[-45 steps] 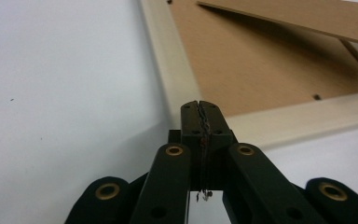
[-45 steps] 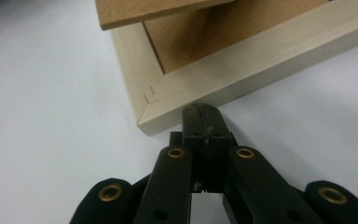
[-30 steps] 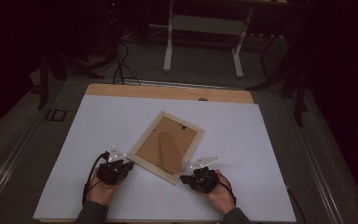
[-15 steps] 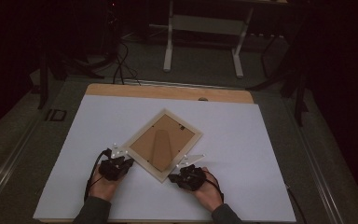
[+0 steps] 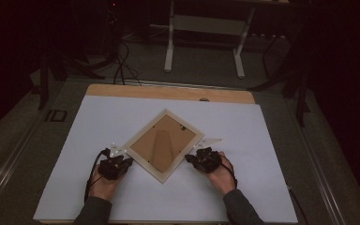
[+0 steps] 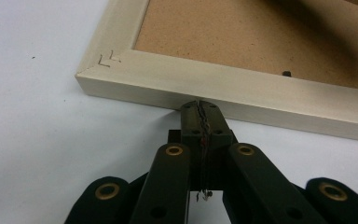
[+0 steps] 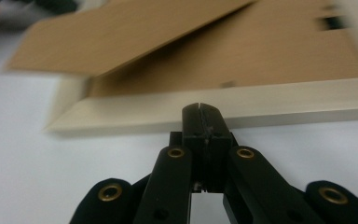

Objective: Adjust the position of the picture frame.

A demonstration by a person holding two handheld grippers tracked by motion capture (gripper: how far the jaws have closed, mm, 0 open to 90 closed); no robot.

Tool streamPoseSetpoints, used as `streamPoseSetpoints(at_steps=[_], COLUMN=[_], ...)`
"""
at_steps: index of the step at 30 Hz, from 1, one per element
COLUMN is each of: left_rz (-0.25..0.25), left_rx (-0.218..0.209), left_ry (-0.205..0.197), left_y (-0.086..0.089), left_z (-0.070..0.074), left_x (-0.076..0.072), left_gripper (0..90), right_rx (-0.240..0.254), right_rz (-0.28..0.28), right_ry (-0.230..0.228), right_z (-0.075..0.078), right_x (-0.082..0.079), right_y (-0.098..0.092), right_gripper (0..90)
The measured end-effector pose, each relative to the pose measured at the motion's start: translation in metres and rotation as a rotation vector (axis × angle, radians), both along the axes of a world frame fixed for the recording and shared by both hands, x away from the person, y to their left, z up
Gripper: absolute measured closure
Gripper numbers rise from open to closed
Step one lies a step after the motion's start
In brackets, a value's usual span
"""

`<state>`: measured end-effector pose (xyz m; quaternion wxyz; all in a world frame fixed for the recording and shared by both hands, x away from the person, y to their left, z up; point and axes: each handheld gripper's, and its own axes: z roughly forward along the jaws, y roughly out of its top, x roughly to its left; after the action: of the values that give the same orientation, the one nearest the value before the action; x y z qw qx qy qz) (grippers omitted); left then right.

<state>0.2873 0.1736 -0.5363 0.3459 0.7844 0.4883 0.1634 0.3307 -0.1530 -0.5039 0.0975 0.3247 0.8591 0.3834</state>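
Seen from above: white table sheet (image 5: pixel 122 117) over a wooden tabletop, with a pale wooden picture frame (image 5: pixel 163 145) lying face down near the middle of the front half, brown fibreboard back upward, turned diamond-wise so one corner pointed at the front edge.

At the left, black hand-held left gripper (image 5: pixel 116 166), just off the frame's lower-left side. Jaws pressed fully together, nothing between them. In the left gripper view, closed tips (image 6: pixel 200 109) set against the outer face of that cream-coloured side rail (image 6: pixel 223 93), a little along from its corner.

In the middle, a fold-out cardboard stand (image 5: pixel 161 147) lay along the backing, pointing from the far corner toward the near corner; long axis of the frame ran from front left toward back right.

At the right, black hand-held right gripper (image 5: pixel 202 159), beside the frame's lower-right side, likewise clamped shut and empty. In the right gripper view, blurred, closed tips (image 7: pixel 204 114) met the pale rail (image 7: pixel 284 100) from outside.

Frame lay between the two grippers, about equally near to each, each one facing a different lower side. Judged from this: a push or turn of the frame on the sheet, depending on both tips bearing on opposite rails.
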Motion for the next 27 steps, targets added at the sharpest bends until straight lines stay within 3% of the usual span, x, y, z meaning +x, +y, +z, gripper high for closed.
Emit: streamPoseSetpoints(at_steps=[5, 12, 27], left_rz=[0.011, 0.009, 0.012], left_rx=[-0.005, -0.012, -0.024], left_ry=[0.001, 0.003, 0.007], left_y=[-0.001, 0.000, 0.001], left_z=[0.000, 0.000, -0.001], left_x=[0.000, 0.000, 0.001], left_gripper=[90.0, 90.0, 90.0], right_rx=[0.037, 0.029, 0.016], right_rz=[-0.112, -0.230, -0.360], right_ry=[-0.006, -0.009, 0.000], right_z=[0.002, -0.002, -0.008], right_x=[0.019, 0.054, 0.099], right_y=[-0.014, -0.027, -0.035], right_gripper=[89.4, 89.6, 89.6])
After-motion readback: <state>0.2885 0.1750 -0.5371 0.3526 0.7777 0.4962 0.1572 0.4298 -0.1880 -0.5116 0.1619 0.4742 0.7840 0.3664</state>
